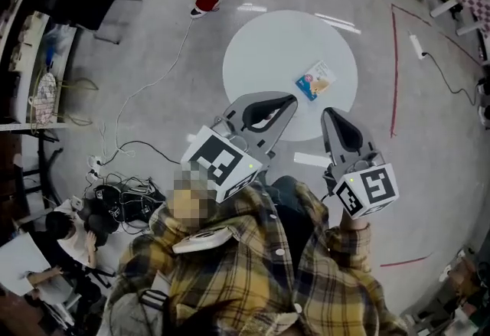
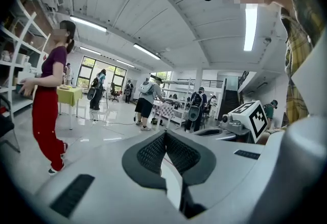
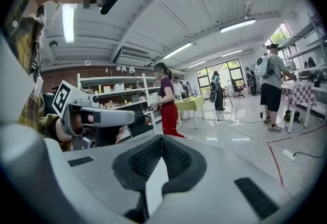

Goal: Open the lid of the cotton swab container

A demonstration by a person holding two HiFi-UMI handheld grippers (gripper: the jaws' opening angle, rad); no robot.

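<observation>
white round bench [image 1: 253, 51] carries the cotton swab container [image 1: 316, 80] near its edge, well apart from left claw [image 2: 164, 133] and right claw [image 3: 162, 139] — both pinched together, empty. best to lower them, part the jaws, steady it with one — open it with the other.

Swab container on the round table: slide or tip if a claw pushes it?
Likely slides rather than tips: the cotton swab container lies low and flat on the smooth white table. Probably light, given how small it looks. Stiff or soft: too small to tell.
</observation>
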